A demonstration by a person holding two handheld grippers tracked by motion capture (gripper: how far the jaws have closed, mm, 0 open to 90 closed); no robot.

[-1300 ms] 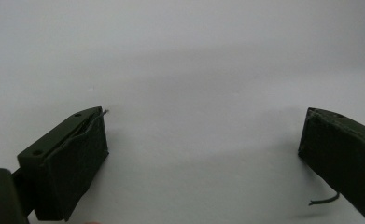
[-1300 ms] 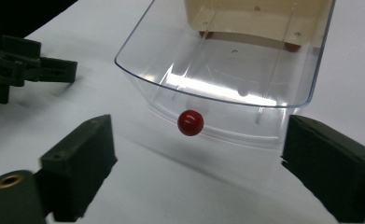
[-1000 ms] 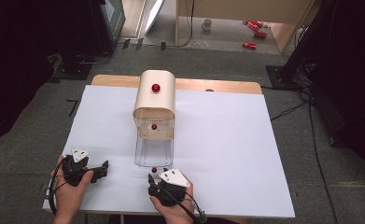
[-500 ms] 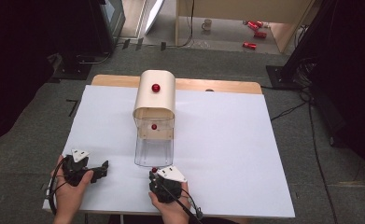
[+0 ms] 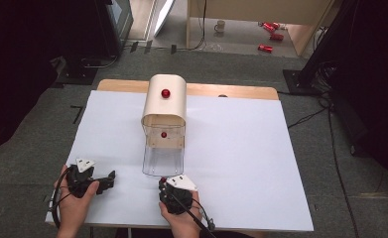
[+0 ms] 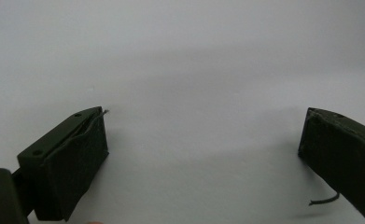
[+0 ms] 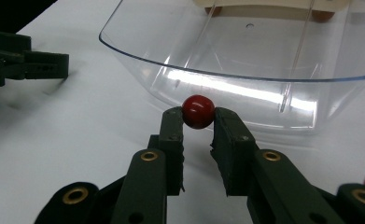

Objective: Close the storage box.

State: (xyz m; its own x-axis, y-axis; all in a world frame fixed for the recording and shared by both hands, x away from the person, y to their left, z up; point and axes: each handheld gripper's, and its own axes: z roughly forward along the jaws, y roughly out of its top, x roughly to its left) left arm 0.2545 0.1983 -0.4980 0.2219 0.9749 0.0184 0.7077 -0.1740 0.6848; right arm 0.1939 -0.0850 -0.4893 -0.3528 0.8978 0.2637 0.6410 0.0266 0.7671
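White sheet (image 5: 241,163) covers the tabletop (image 5: 241,90), grey carpet around it. Nearest us: right tongs (image 7: 198,122) at the front edge, just short of the clear tray (image 7: 245,70). Jaws nearly closed, pinching a small red ball (image 7: 198,111) at the tips; ball sits right against the tray's outer front wall. From the high view we see the right tongs (image 5: 169,187) held in the right hand (image 5: 181,218), touching distance from the tray (image 5: 162,158).

Left tongs (image 6: 203,135) spread wide over bare sheet, nothing between the jaws. In the high view they (image 5: 111,176) sit front-left in the left hand (image 5: 75,203), pointing right, well apart from the tray.

Farther back: tray pulled out toward us from a beige box (image 5: 164,109) with a rounded top. One red knob (image 5: 165,92) on top, a second red knob (image 5: 163,134) on its front face.

Beyond the tabletop: a mug (image 5: 221,26) and red cans (image 5: 271,29) on the floor.
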